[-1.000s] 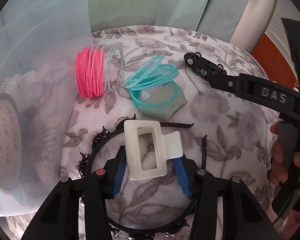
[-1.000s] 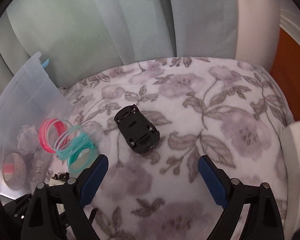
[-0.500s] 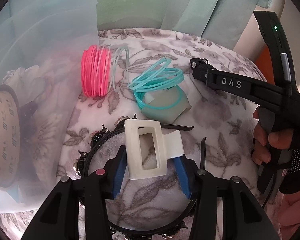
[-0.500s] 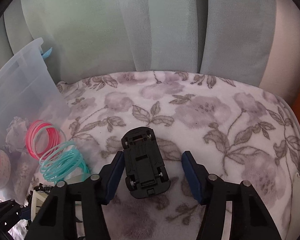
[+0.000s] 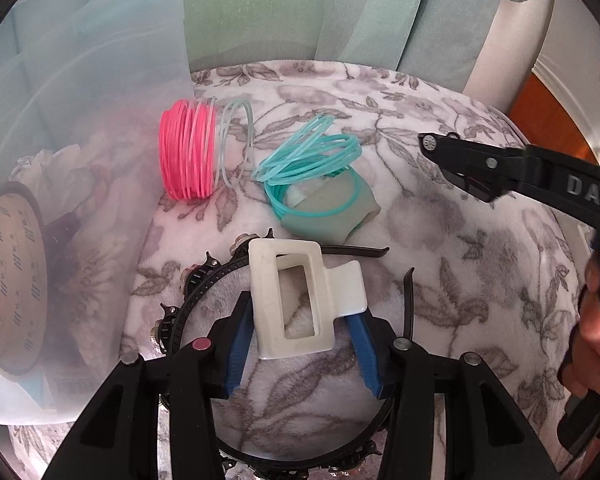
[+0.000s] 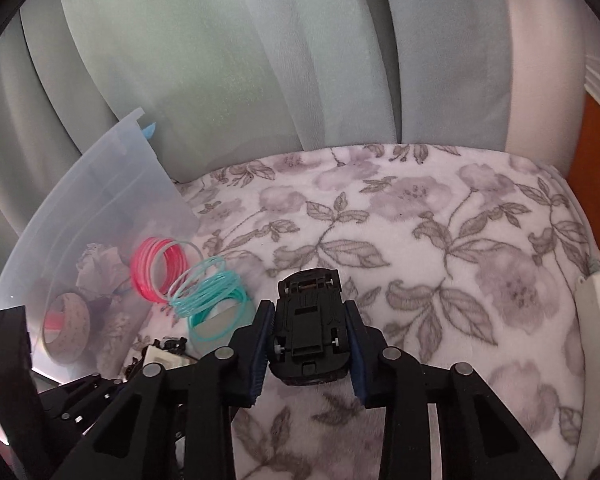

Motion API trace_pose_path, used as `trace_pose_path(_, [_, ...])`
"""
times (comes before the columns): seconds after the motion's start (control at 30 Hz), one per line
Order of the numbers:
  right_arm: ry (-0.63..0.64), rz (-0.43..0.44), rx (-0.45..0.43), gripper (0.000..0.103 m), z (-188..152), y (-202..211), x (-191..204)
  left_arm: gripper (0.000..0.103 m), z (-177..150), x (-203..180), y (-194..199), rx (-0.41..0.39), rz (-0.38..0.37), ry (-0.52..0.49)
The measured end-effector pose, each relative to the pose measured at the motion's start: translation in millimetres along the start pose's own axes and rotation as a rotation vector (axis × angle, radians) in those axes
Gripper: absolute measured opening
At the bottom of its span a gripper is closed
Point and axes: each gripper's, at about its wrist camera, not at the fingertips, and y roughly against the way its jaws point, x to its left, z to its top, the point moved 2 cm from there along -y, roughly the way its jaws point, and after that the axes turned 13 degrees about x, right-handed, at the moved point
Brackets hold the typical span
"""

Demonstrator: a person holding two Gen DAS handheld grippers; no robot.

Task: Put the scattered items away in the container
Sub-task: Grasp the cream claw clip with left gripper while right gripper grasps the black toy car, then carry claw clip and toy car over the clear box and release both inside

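Black plastic toy car (image 6: 309, 330) is lying belly-up lengthwise between the closing right gripper (image 6: 309, 344) jaws; translucent plastic container (image 6: 100, 216) sits left; left gripper (image 5: 300, 344) is clasping white rectangular hair claw (image 5: 296, 300).

The flowered surface (image 6: 440, 248) lies open to the right and back of the toy car (image 6: 308, 332), as far as the curtain (image 6: 260, 60). To the left it is crowded: the teal bangles (image 5: 312, 156) and pink bangles (image 5: 188, 152) lie just beside the clear container (image 6: 100, 208), between it and the open stretch. A black headband (image 5: 204, 280) rings the white clip (image 5: 296, 296) nearer in. A white object (image 6: 596, 320) edges the far right.
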Motion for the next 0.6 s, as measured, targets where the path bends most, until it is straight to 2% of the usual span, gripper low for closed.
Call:
trace_pose_path(0.17, [-0.149, 0.092, -0.027, 0.036, -29.6, 29.1, -10.7, 0.048, -8.0, -1.2, 6.4, 0.012, 0.026, 0.007])
trace_pose_path(0.33, [-0.167, 0.101, -0.051, 0.036, -47.2, 55.4, -1.4, 0.048, -24.3, -0.3, 24.8, 0.000, 0.032, 0.009])
trace_pose_path(0.6, [-0.183, 0.091, -0.093, 0.036, -71.6, 98.1, 19.9, 0.048, -38.7, -2.2, 71.9, -0.074, 0.011, -0.006])
